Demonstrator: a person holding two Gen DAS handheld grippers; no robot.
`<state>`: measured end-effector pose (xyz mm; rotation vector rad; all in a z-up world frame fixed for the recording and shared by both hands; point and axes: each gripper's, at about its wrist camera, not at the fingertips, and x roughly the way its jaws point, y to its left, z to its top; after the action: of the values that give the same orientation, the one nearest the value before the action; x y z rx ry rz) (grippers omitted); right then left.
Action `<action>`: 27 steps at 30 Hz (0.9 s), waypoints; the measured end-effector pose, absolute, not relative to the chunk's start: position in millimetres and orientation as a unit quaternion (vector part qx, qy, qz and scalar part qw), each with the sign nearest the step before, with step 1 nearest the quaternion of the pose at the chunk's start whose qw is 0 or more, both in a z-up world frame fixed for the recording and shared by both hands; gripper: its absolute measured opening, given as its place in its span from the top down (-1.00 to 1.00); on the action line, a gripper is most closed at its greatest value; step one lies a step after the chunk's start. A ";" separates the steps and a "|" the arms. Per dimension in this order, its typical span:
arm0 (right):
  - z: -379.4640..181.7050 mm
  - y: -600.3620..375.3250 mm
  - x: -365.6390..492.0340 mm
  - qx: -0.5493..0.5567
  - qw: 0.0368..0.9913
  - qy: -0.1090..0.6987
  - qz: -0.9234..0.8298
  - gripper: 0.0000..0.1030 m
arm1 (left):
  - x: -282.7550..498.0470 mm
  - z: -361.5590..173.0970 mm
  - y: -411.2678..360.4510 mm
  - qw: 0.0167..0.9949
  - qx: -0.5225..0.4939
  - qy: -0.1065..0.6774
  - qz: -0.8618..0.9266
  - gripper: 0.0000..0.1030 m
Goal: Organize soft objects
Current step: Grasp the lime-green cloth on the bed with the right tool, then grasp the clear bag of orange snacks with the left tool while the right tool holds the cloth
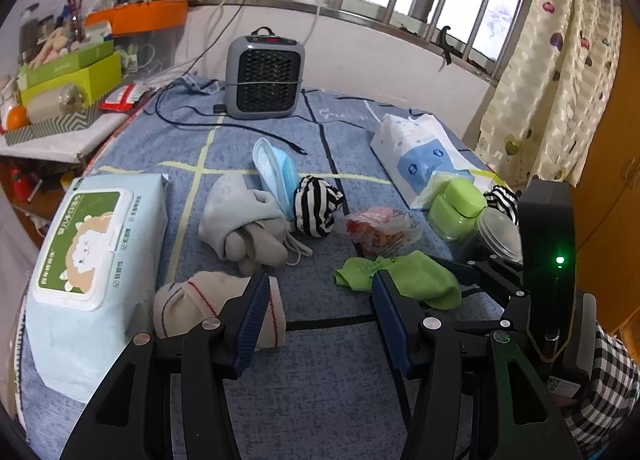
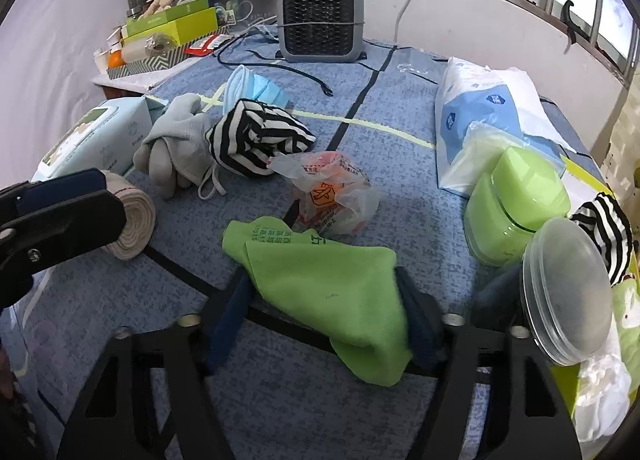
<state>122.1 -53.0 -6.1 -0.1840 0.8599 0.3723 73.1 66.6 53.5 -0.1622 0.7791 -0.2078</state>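
Note:
A green cloth (image 2: 332, 292) lies on the blue bedspread, between the open fingers of my right gripper (image 2: 324, 292); it also shows in the left wrist view (image 1: 404, 276). My left gripper (image 1: 318, 288) is open and empty over the bedspread. Its left finger stands in front of a rolled beige sock (image 1: 192, 300), which also shows in the right wrist view (image 2: 132, 219). Grey socks (image 1: 244, 219), a blue face mask (image 1: 276, 171) and a black-and-white striped cloth (image 1: 316, 207) lie in a heap at the centre.
A wet-wipes pack (image 1: 92, 268) lies at the left. A crumpled snack bag (image 2: 332, 191), green jars (image 2: 516, 199), a clear lidded tub (image 2: 568, 292) and a white-blue bag (image 2: 488, 107) sit at the right. A grey heater (image 1: 264, 71) and black cable (image 1: 240, 131) stand at the back.

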 end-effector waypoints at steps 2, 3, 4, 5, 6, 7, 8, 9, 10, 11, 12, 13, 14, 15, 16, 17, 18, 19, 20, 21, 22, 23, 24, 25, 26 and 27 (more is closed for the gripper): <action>-5.7 -52.8 121.2 -0.089 0.888 0.413 0.182 -0.04 | 73.2 53.1 65.6 0.916 -0.080 0.378 -0.104 -0.01; -5.5 -52.7 120.7 -0.089 0.888 0.413 0.183 0.03 | 73.2 53.2 65.6 0.916 -0.081 0.378 -0.105 -0.01; -5.5 -52.5 120.2 -0.089 0.888 0.412 0.183 0.07 | 72.9 53.4 65.5 0.916 -0.081 0.378 -0.106 -0.01; -5.2 -52.6 119.4 -0.090 0.888 0.411 0.184 0.17 | 72.7 53.5 65.5 0.916 -0.081 0.377 -0.106 -0.01; -4.9 -52.8 118.8 -0.091 0.888 0.411 0.184 0.26 | 73.2 53.8 66.4 0.916 -0.081 0.377 -0.106 -0.01; -4.7 -53.1 118.6 -0.090 0.889 0.410 0.185 0.32 | 73.1 53.8 66.1 0.916 -0.082 0.378 -0.106 -0.01; -4.1 -54.0 117.7 -0.089 0.889 0.408 0.184 0.42 | 73.0 53.9 65.9 0.916 -0.082 0.377 -0.106 -0.01; -3.7 -54.5 117.0 -0.088 0.890 0.408 0.185 0.49 | 73.2 53.8 66.4 0.916 -0.081 0.377 -0.107 -0.01; -3.3 -55.2 116.2 -0.087 0.890 0.407 0.187 0.52 | 73.3 53.7 65.5 0.916 -0.081 0.378 -0.107 -0.01; -3.0 -55.8 115.2 -0.085 0.890 0.407 0.189 0.55 | 73.1 53.9 65.7 0.916 -0.081 0.378 -0.108 -0.01; -2.7 -55.9 114.4 -0.084 0.890 0.407 0.190 0.57 | 73.2 53.8 65.8 0.916 -0.080 0.378 -0.109 -0.01; -2.3 -56.2 113.0 -0.083 0.889 0.406 0.193 0.58 | 74.2 53.5 66.0 0.916 -0.080 0.379 -0.110 -0.01; -1.7 -56.5 110.9 -0.081 0.889 0.406 0.197 0.59 | 75.2 53.3 64.7 0.915 -0.080 0.379 -0.111 -0.01; -1.0 -56.6 108.7 -0.079 0.888 0.406 0.201 0.60 | 76.6 53.1 63.4 0.915 -0.079 0.380 -0.112 -0.01; -0.3 -56.7 106.9 -0.079 0.888 0.405 0.203 0.60 | 77.9 53.1 62.7 0.914 -0.079 0.381 -0.113 -0.01; 0.3 -56.6 105.3 -0.078 0.888 0.405 0.204 0.60 | 78.9 53.1 61.2 0.914 -0.078 0.382 -0.115 -0.01; 1.3 -57.8 102.7 -0.075 0.888 0.404 0.206 0.60 | 80.1 52.9 59.9 0.913 -0.077 0.383 -0.116 -0.01; 2.5 -59.8 99.5 -0.072 0.889 0.402 0.207 0.60 | 81.7 52.5 57.9 0.912 -0.074 0.385 -0.119 -0.01; 3.0 -61.3 97.0 -0.070 0.889 0.401 0.207 0.60 | 83.3 52.5 55.1 0.912 -0.070 0.386 -0.123 -0.01; 3.9 -62.6 95.1 -0.069 0.890 0.401 0.206 0.60 | 84.7 52.4 53.2 0.911 -0.068 0.386 -0.126 -0.01; 5.3 -65.1 92.1 -0.069 0.891 0.399 0.205 0.60 | 86.1 52.6 51.1 0.911 -0.065 0.387 -0.127 -0.01; 6.5 -66.6 90.4 -0.068 0.892 0.398 0.203 0.60 | 87.8 52.7 48.0 0.911 -0.061 0.387 -0.128 -0.01; 7.5 -68.8 88.6 -0.066 0.893 0.396 0.202 0.60 | 89.8 52.5 46.3 0.911 -0.059 0.388 -0.130 -0.01; 8.4 -71.2 86.3 -0.064 0.894 0.395 0.202 0.60 | 92.4 52.1 43.8 0.910 -0.057 0.390 -0.132 -0.01; 8.6 -74.0 83.9 -0.064 0.894 0.395 0.200 0.60 | 95.1 51.9 40.9 0.908 -0.054 0.392 -0.136 -0.01; 8.7 -76.0 82.0 -0.066 0.895 0.395 0.198 0.60 | 97.3 51.9 38.5 0.908 -0.053 0.393 -0.138 -0.01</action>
<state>82.0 -76.0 8.7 -0.1367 0.8187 0.4106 97.3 38.5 51.9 -0.1099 0.8108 -0.2843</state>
